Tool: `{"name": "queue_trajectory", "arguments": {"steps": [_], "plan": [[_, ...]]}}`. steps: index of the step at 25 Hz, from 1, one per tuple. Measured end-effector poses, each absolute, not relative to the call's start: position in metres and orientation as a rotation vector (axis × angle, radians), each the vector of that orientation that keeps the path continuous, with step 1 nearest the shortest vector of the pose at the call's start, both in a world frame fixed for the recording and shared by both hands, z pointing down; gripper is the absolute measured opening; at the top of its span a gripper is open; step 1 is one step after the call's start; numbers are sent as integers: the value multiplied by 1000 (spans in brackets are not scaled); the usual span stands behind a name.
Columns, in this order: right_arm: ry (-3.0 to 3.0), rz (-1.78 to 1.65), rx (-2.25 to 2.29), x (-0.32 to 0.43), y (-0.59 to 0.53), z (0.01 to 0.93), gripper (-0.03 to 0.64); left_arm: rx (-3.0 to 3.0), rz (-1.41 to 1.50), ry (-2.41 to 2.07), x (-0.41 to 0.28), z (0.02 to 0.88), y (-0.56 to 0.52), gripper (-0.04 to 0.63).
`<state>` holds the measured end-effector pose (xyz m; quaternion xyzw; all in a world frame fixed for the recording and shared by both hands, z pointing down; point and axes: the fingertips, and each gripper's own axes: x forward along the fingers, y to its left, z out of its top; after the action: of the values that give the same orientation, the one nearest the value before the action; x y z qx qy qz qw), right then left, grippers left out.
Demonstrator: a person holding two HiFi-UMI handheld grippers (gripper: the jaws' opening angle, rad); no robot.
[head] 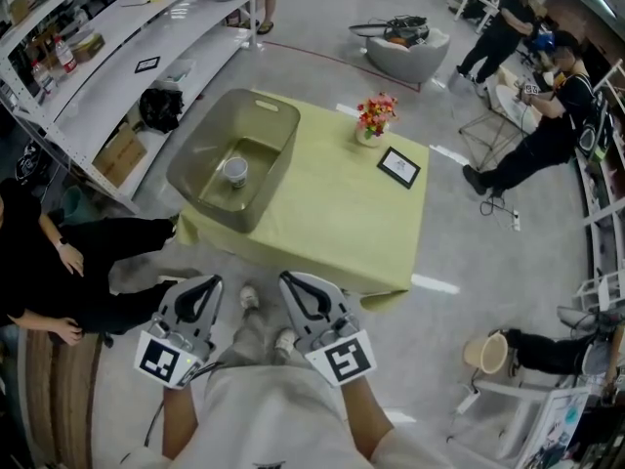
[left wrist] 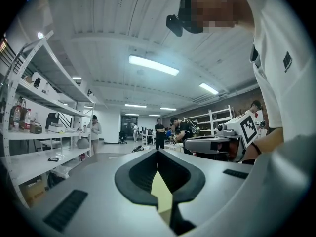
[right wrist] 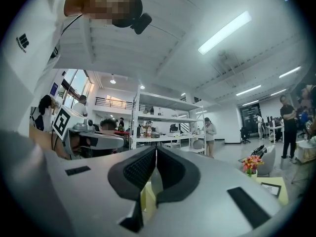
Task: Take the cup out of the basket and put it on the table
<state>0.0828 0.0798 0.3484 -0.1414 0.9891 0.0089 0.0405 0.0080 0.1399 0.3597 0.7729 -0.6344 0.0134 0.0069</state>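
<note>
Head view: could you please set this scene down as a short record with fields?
cup: upright inside the basket, not yet taken out
basket: on the left part of the table
table: yellow-green cloth, middle bare
flowers: at the far side of the table
frame: right of the flowers, near the far right corner
left tool: shut, empty, short of the table's near edge
right tool: shut, empty, beside the left tool

I cannot read the print on the black-framed card [head: 398, 167] on my yellow-green desk [head: 332, 225], nor any pattern on the small white cup [head: 235, 171] inside the grey translucent plastic basket [head: 195, 154].
</note>
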Motion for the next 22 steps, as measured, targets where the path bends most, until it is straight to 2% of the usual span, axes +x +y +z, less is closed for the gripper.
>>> {"name": "queue_trajectory", "arguments": {"steps": [22], "plan": [[3067,5,-477,-67,-32,364,11,2438,5,-1918,-142,373,25,11]]}}
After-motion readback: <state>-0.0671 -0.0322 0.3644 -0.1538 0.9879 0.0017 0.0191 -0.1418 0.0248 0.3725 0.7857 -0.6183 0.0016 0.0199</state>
